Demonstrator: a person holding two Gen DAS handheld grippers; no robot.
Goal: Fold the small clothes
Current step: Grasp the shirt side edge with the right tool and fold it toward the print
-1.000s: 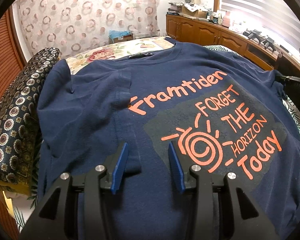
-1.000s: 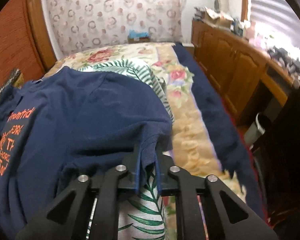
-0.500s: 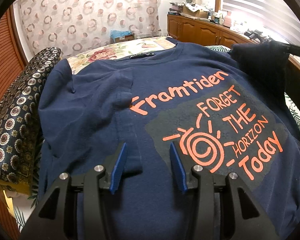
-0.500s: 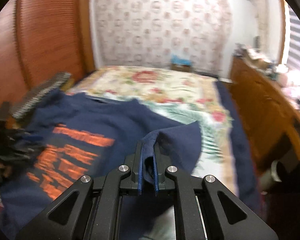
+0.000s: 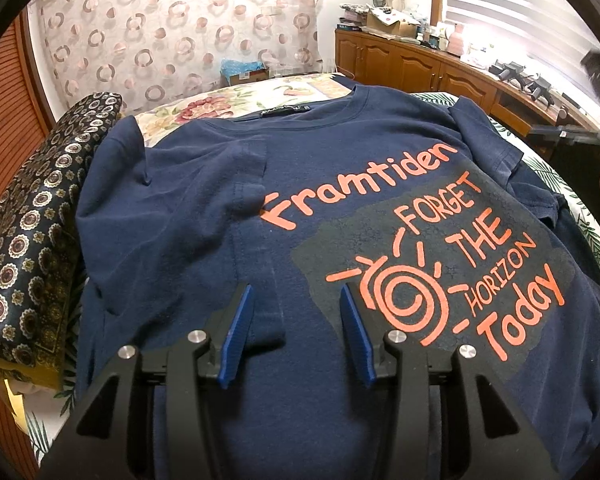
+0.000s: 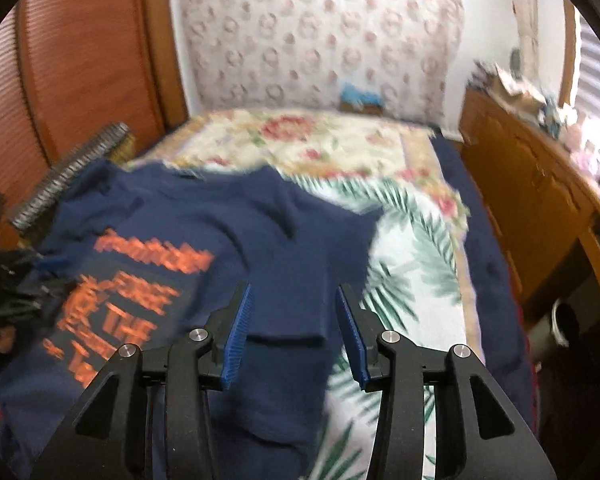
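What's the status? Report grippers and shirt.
Left gripper open, over shirt front. Right gripper open, over folded-in sleeve. Navy T-shirt flat on bed, both sleeves folded in. Nothing blocking.

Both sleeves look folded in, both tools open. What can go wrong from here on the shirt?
1. The right sleeve lies loosely creased, near the right tool; it may slide back off the navy T-shirt.
2. The left sleeve is bunched, so the next fold could trap wrinkles.
3. The open left tool hovers low and may snag fabric.
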